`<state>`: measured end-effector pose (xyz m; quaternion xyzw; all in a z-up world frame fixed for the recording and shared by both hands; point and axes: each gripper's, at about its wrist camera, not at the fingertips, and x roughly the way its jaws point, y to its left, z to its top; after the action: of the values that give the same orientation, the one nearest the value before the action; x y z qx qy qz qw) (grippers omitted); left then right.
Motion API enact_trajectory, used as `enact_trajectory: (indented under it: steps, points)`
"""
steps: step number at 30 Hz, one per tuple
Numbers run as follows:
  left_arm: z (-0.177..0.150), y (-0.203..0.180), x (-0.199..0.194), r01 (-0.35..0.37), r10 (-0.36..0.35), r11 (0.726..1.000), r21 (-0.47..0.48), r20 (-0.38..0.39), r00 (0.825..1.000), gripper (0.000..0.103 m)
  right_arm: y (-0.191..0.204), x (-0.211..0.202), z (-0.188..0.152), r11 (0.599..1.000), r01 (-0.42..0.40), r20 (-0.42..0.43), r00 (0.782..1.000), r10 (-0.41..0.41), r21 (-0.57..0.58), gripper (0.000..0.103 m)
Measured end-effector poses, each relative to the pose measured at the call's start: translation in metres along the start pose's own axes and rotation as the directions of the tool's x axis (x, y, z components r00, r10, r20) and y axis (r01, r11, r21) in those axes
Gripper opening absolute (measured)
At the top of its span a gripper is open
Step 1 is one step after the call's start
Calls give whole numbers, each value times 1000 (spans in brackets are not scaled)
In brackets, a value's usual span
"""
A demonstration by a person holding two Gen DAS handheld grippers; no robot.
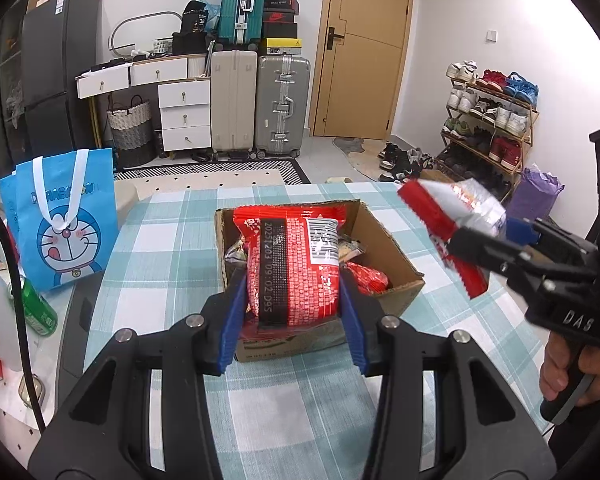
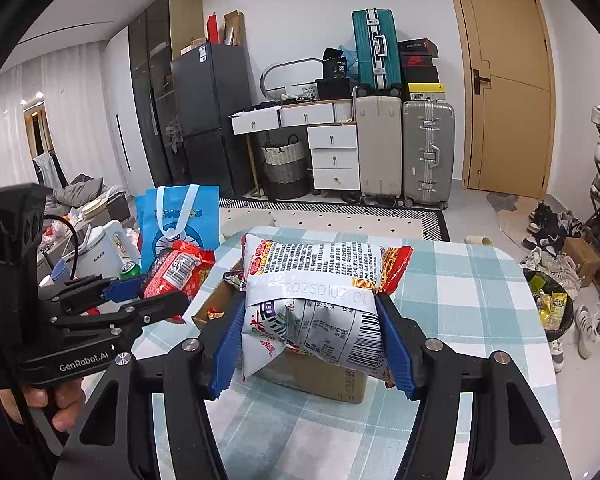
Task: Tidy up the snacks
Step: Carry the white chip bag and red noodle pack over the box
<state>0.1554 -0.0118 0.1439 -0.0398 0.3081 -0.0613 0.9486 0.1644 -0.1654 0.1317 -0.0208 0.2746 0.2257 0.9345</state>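
I see glossy, crinkled plastic film on the red snack packet (image 1: 292,268) and the white noodle packet (image 2: 312,304). My fingers (image 1: 234,320) carry ribbed blue plastic pads on matt black plastic bodies with shiny metal pins. The cardboard box (image 1: 400,276) looks raw, matt brown, with rough torn edges. A soft checked cloth (image 1: 172,240) covers the table. The blue tote bag (image 1: 64,216) looks like matt non-woven fabric

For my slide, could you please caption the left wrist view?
Left gripper holds a red snack packet above the cardboard box on the checked tablecloth.
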Motion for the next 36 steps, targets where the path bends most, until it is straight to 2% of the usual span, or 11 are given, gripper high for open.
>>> enact_trajectory:
  steps: [9,21,36]
  points:
    - [10,5,33,-6,6,1000,-2,-21,1000,41,-12,34,-8,999,-44,0,999,44,22,63]
    - [19,11,75,-11,12,1000,12,-37,999,41,-25,80,-17,997,-60,-24,998,61,56,63]
    - [18,13,121,-20,22,999,30,-78,997,41,-33,110,-22,993,-82,-52,995,87,81,64]
